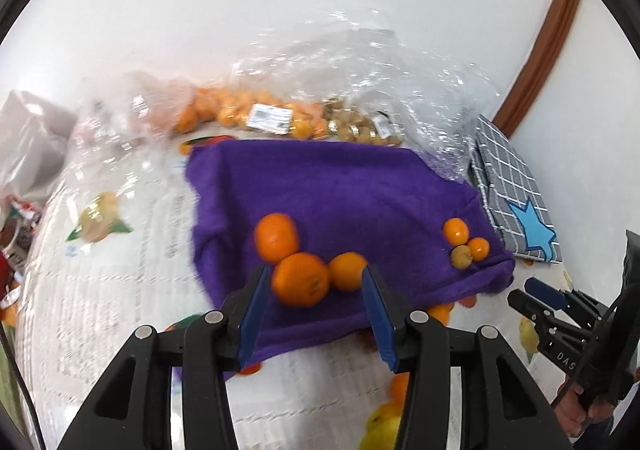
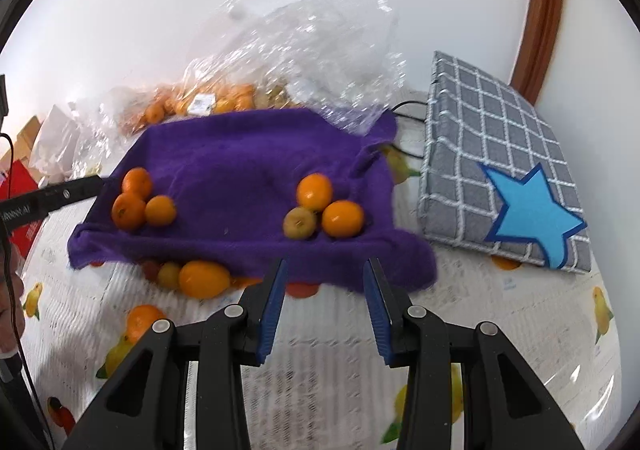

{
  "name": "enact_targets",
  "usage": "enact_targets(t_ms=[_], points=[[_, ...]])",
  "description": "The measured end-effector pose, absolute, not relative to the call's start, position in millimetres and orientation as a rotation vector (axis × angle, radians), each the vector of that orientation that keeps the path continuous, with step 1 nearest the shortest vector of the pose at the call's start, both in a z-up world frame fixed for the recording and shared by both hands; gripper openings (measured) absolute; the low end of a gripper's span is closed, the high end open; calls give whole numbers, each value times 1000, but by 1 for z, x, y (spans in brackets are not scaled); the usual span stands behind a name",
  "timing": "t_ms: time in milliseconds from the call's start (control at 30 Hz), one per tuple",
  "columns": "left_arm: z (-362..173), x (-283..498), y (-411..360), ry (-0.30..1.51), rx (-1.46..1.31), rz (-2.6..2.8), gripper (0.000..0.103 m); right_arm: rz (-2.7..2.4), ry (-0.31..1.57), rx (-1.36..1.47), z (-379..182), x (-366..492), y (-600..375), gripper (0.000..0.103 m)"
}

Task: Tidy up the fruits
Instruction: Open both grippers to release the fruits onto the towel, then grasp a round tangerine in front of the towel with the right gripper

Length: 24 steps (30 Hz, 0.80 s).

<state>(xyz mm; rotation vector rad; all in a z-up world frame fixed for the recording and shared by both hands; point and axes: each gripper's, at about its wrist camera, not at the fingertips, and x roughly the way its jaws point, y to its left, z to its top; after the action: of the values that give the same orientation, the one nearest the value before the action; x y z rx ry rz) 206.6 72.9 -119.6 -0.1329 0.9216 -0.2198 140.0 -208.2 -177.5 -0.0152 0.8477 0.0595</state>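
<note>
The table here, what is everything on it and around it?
Purple cloth: one, spread mid-table.
Oranges, left pile: three, orange, on the cloth.
Fruits, right pile: two orange, one yellow-green, touching, on the cloth.
Loose fruit: one orange, at the cloth's near edge; others there unclear.
Plastic bags: clear, holding fruit, behind the cloth.
Checked cushion: one, grey, blue star, right of the cloth.
Tablecloth: white, fruit print.
Left gripper: open, over the left pile.
Right gripper: open, before the cloth.
</note>
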Motion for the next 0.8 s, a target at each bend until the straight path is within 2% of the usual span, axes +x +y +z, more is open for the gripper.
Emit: enact_targets(t_ms=[233,333,400,800], points=[[-128,192,112,920,-177,-170,45,123,887,-17,-194,135,-171,40],[-130,189,127,917,-203,-156,45,148,899,-35,-199,135,-155,46],[-132,187,135,914,-216,-149,45,160,902,-48,-202,135,-146,46],[-142,182,141,920,-225,-156,46,181,962,-77,-224,137,-122,46]])
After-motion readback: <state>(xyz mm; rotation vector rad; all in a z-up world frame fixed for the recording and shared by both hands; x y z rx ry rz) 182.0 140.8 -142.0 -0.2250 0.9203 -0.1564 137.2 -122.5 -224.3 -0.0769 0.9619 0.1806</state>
